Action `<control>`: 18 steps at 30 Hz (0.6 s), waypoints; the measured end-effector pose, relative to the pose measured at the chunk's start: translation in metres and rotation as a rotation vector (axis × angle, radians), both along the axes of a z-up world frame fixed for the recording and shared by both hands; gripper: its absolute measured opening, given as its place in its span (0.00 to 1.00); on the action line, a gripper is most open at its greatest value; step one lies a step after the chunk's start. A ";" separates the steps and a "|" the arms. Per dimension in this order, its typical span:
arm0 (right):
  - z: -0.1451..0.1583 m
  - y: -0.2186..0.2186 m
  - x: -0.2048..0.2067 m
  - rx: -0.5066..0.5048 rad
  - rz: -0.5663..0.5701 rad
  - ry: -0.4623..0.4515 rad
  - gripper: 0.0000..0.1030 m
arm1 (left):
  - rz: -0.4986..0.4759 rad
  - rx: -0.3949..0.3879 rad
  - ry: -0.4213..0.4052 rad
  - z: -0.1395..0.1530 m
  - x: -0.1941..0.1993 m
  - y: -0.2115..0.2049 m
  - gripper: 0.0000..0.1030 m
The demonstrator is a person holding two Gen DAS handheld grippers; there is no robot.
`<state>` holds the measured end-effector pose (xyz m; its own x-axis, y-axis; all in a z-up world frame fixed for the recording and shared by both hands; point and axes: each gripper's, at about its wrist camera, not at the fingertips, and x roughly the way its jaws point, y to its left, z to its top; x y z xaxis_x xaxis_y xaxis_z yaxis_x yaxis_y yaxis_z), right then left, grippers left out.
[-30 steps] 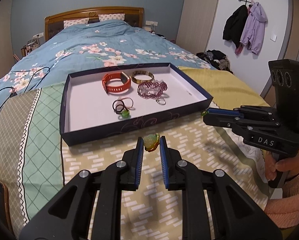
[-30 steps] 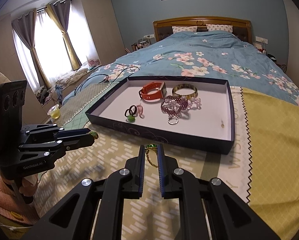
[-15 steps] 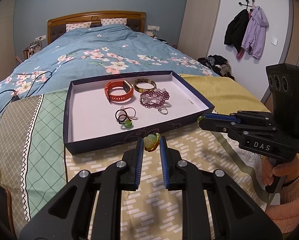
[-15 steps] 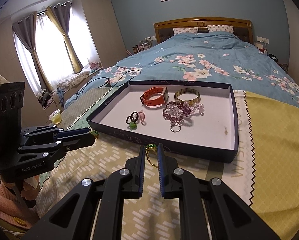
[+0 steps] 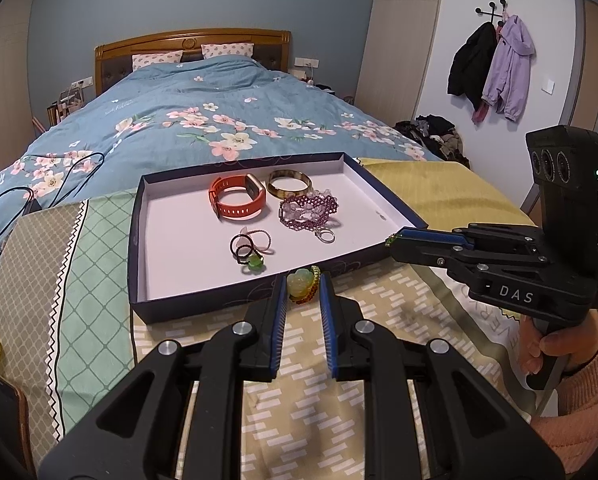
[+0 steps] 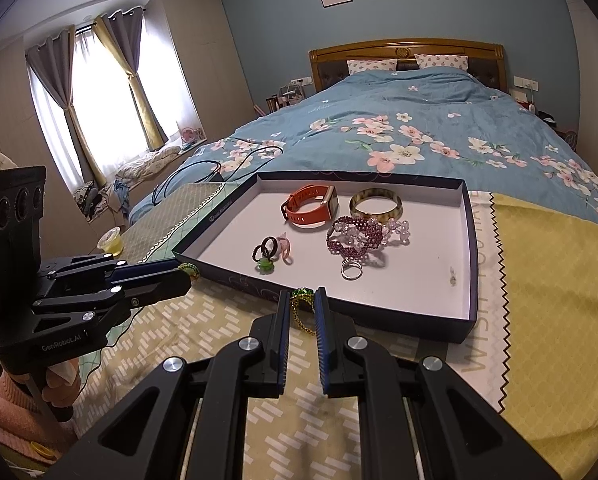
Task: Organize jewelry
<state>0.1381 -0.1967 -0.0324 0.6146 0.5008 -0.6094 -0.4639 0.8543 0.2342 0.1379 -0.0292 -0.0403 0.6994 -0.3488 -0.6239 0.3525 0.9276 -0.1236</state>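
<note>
Jewelry sits pinched in both of your grippers, just short of the near wall of a dark blue tray [image 5: 203,300] on the foot of the bed. Your left gripper [image 5: 303,285] is clenched on a pale green flower charm on a beaded cord [image 5: 301,283], held at the fingertips above the patterned yellow blanket [image 5: 299,412]. Your right gripper [image 6: 302,300] grips a green-stoned ring with a gold chain [image 6: 302,304], the chain hanging down between the fingers; from the left wrist view that same gripper reaches in from the right with its tip close to the tray's right near corner.

Inside the tray, nearest you, lie a cluster of small dark and pink rings with a green charm [image 5: 249,250] and a silver ring [image 5: 326,236]. Behind the silver ring rests a purple beaded bracelet [image 5: 309,210] tangled with clear beads. Farther back, an orange watch band [image 5: 237,200] lies beside a tortoiseshell bangle [image 5: 289,184], the two close but whether they touch cannot be told. A tiny item [image 6: 453,276] lies alone near the tray's right wall, too small to identify.

Beyond the tray, a blue floral duvet [image 5: 187,120] stretches to a wooden headboard [image 5: 191,46]. Coats [image 5: 495,68] hang on the right wall.
</note>
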 end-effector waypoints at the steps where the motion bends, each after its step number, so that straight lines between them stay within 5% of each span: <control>1: 0.000 0.000 0.001 -0.001 0.000 -0.001 0.10 | 0.001 0.000 -0.001 0.000 0.000 0.000 0.16; 18: 0.006 0.002 0.011 0.003 -0.006 -0.011 0.10 | 0.006 0.005 -0.007 0.002 0.004 -0.001 0.16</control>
